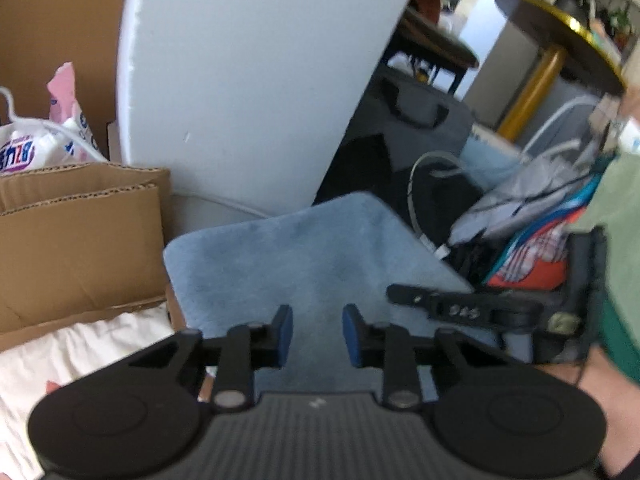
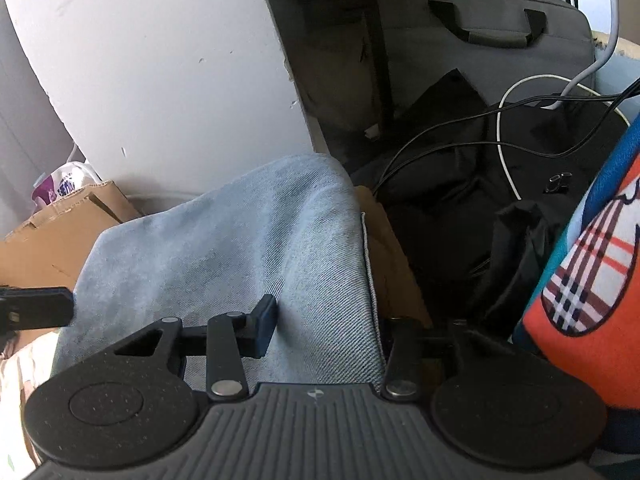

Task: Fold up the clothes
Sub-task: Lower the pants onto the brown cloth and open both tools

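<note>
A folded light-blue denim garment (image 1: 312,252) lies in front of both grippers, resting over a cardboard box. My left gripper (image 1: 318,334) hovers just above its near part, open, with nothing between the blue pads. My right gripper (image 2: 320,332) stands open at the denim garment's (image 2: 240,240) right edge. Its left finger (image 2: 264,324) rests on top of the cloth and its right finger is hidden beneath the edge. In the left wrist view the right gripper (image 1: 460,308) shows at the denim's right side. The left gripper's tip (image 2: 36,308) reaches in from the left edge.
A cardboard box (image 1: 80,240) stands left, a white panel (image 1: 248,80) behind it. White cloth (image 1: 80,360) lies at the near left. To the right are a grey laptop bag (image 2: 480,40), a black bag with cables (image 2: 460,184) and an orange plaid cloth (image 2: 592,280). A green sleeve (image 1: 624,240) shows.
</note>
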`<action>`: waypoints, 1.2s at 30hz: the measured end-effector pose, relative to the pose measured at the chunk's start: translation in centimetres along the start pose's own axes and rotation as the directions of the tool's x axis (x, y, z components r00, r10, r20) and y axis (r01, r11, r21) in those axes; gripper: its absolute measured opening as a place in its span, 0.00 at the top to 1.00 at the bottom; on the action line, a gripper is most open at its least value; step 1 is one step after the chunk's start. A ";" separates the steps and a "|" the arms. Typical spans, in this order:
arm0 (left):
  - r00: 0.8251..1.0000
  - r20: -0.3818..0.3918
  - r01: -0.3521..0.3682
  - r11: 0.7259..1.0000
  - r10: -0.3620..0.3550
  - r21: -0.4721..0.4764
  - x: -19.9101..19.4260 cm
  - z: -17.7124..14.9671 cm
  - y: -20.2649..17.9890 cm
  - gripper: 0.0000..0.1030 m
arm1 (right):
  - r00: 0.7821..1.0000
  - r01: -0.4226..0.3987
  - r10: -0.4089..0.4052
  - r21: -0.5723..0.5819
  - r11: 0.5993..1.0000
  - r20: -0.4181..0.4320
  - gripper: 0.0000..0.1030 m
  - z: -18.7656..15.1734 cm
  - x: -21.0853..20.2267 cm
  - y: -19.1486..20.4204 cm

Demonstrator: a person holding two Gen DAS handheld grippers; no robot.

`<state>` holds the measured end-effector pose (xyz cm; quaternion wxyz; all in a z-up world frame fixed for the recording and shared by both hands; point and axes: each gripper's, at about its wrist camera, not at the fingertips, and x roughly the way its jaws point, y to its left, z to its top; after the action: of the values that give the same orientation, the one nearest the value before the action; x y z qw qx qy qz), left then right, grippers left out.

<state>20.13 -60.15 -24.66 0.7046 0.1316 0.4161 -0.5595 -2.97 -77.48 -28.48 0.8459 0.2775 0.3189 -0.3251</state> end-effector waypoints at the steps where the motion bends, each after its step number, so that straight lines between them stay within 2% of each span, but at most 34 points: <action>1: 0.999 -0.024 -0.024 1.000 0.024 0.008 0.7 -0.1 0.0 0.72 | 1.000 0.000 0.000 -0.001 1.000 0.001 0.57 0.0 0.0 -0.1; 2: 0.998 -0.049 -0.046 0.999 0.046 0.007 1.4 -0.2 0.1 0.73 | 1.000 0.002 -0.002 0.001 1.000 0.004 0.57 -0.1 0.0 -0.2; 3: 0.995 -0.069 -0.066 0.998 0.067 0.004 2.2 -0.6 0.3 0.78 | 1.000 0.003 -0.003 0.004 1.000 0.007 0.57 -0.1 0.0 -0.2; 6: 0.988 -0.087 -0.127 0.992 0.127 0.013 3.6 -1.2 0.5 0.78 | 1.000 0.001 -0.002 0.037 0.999 0.028 0.56 0.0 -0.3 -0.7; 10: 0.983 -0.087 -0.157 0.987 0.159 0.036 4.1 -1.7 0.7 0.78 | 0.986 0.120 -0.118 -0.013 0.993 0.114 0.55 0.7 -2.1 -0.2; 15: 0.983 -0.097 -0.154 0.987 0.157 0.036 4.4 -2.0 1.1 0.77 | 0.984 0.046 -0.035 -0.064 0.997 0.173 0.55 1.0 -3.4 0.8; 20: 0.980 -0.117 -0.164 0.986 0.162 -0.007 4.7 -2.1 2.4 0.77 | 0.995 0.043 -0.029 -0.143 0.989 0.099 0.55 0.2 -1.1 3.0; 24: 0.984 -0.096 -0.153 0.988 0.152 -0.006 4.6 -2.5 2.7 0.77 | 0.998 0.047 -0.040 -0.200 0.979 0.041 0.55 0.1 0.6 4.5; 27: 0.984 -0.081 -0.153 0.988 0.156 0.032 4.5 -2.5 2.2 0.77 | 0.997 0.071 -0.069 -0.232 0.970 0.019 0.55 0.3 1.6 5.3; 32: 0.994 -0.014 -0.109 0.993 0.110 0.037 3.8 -1.4 2.1 0.79 | 0.999 0.041 -0.041 -0.245 0.969 0.005 0.56 0.9 2.7 6.0; 34: 0.993 -0.011 -0.118 0.991 0.119 0.065 4.4 -0.7 1.7 0.78 | 0.999 0.048 -0.050 -0.258 0.965 -0.003 0.56 1.2 3.4 6.3; 36: 0.992 -0.004 -0.123 0.991 0.124 0.060 5.1 0.0 1.8 0.76 | 1.000 0.027 -0.027 -0.262 0.965 0.004 0.55 1.5 3.7 6.5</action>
<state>21.84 -63.00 -28.92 0.7321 0.1800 0.3929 -0.5265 4.42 -75.74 -28.49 0.8709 0.1586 0.3626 -0.2915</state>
